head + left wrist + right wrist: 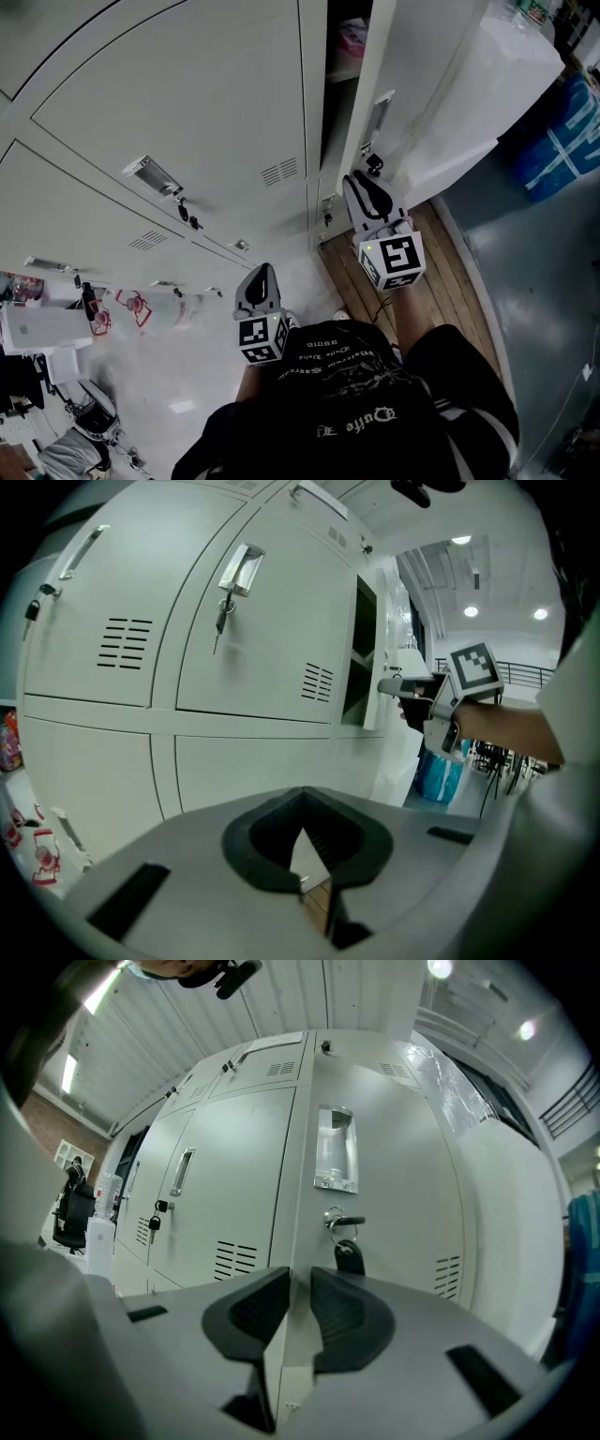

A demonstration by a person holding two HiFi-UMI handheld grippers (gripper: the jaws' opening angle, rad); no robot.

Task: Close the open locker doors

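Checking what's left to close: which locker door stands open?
The rightmost door, swung outward next to the right gripper, exposing the dark compartment behind it; the other doors sit flush and shut.

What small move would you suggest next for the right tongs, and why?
Probably press the right tongs against the open door near its key and swing it toward the locker opening. The door stands ajar, and the tongs, slightly apart and holding nothing, sit right by that edge.

Wooden planks (441,281) beside grey floor (544,281)
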